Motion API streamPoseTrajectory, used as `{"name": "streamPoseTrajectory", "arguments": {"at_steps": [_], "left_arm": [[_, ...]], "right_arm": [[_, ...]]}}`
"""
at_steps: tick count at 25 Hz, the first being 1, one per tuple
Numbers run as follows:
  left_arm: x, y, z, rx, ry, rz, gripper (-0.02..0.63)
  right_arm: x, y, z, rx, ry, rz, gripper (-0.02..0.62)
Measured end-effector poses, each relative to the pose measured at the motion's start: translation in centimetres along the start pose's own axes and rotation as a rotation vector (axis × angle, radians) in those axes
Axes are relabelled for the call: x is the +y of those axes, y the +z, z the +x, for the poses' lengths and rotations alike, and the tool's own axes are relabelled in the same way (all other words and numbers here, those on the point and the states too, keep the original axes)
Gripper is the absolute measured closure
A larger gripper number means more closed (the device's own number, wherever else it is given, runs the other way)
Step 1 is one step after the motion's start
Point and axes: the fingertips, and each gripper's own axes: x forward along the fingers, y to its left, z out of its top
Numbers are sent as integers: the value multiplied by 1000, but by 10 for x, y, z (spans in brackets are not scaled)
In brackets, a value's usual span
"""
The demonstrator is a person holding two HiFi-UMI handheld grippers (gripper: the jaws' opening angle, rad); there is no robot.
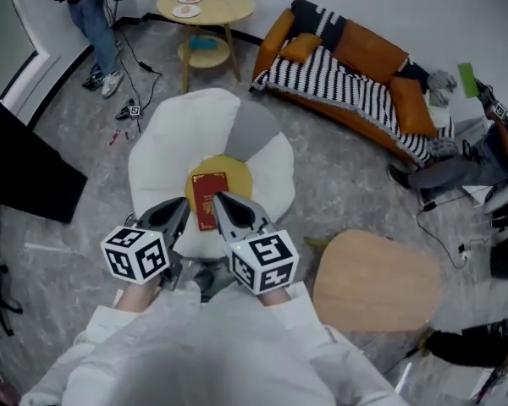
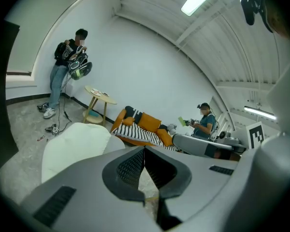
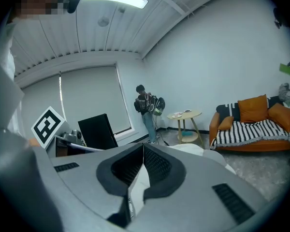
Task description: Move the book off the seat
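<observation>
1. The red book (image 1: 208,197) lies flat on the yellow cushion (image 1: 235,172) in the middle of the white chair (image 1: 173,138).
2. The left gripper (image 1: 184,205) is at the book's left edge, with its jaws clenched and nothing between them.
3. The right gripper (image 1: 221,199) is likewise clenched and empty — its tip is over the book's near right side.

A white seat (image 1: 176,135) — red book (image 1: 209,198) flat on its yellow cushion (image 1: 238,176).
</observation>
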Motion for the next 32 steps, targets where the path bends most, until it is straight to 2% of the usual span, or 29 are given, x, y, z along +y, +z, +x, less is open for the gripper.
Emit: {"name": "streamPoseTrajectory", "arguments": {"at_steps": [10,17,28,32], "left_arm": [[-4,-2,8,4,51,-17,600],[-1,-3,17,23,54,-14,600],[36,-50,45,144,82,-53,600],[48,-73,61,179,84,-89,600]], "right_arm": [[-13,-1,-3,19,34,23,583],[-24,-11,3,58,40,67,583],[-54,-75,32,169,9,159,583],[-68,-103,43,215,-3,198,583]]}}
